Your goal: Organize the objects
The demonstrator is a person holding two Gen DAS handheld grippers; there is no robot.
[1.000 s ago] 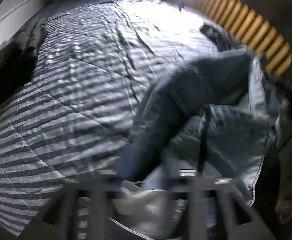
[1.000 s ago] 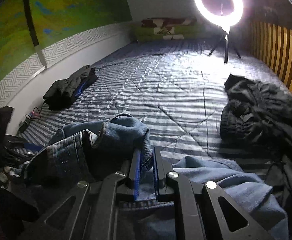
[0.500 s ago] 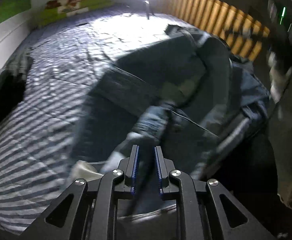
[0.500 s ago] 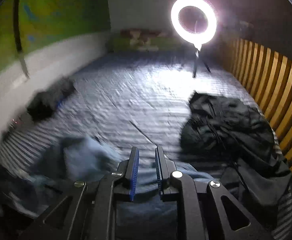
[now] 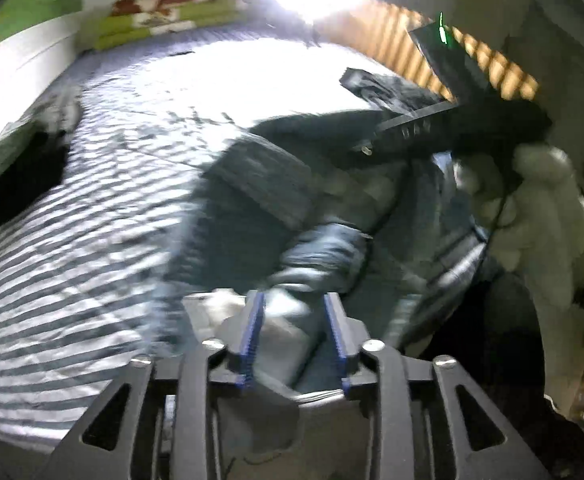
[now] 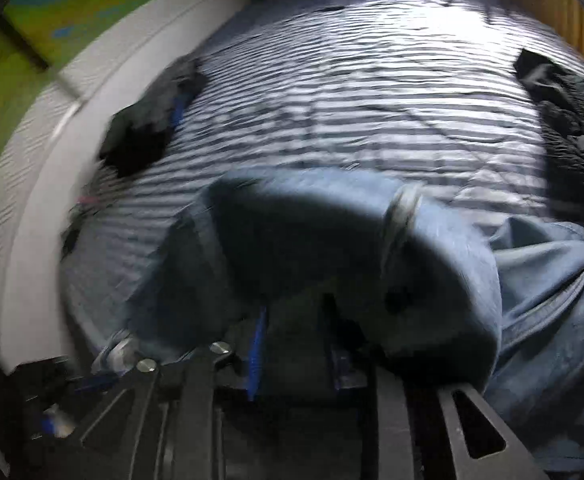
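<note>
A bed covered by a grey striped quilt [image 6: 356, 92] is filling both views, with a green wall on one side, a wooden slatted panel [image 5: 488, 60] on the other, and a very bright lamp glaring at the far end. A blue denim garment [image 6: 372, 248] (jeans or a denim jacket, the blur is hiding which) is lying bunched at the near edge of the quilt, directly in front of both tools.

The left gripper [image 5: 295, 334] is opening; its blue-ridged pads are standing a moderate way apart with a fold of pale denim [image 5: 316, 248] lying between them, seemingly no longer pinched. The right gripper [image 6: 294, 354] is also opening, to a narrower gap; denim is draping over its right finger and across the gap, and whether the pads are pressing on cloth I cannot tell. From the left wrist view, the right tool's black body is reaching across the garment, carried by a hand in a fuzzy white sleeve [image 5: 540, 216].

Two dark garments are lying well apart from the denim: one by the wall [image 6: 147, 120], another near the slats [image 6: 568, 120].

The release looks like the end of a laying-out or folding step. The risk is snagging: cloth hanging over the right finger could be dragged along as that tool pulls away, undoing the arrangement. The heap is also sitting close to the bed's near edge, so loose fabric could slide off.
</note>
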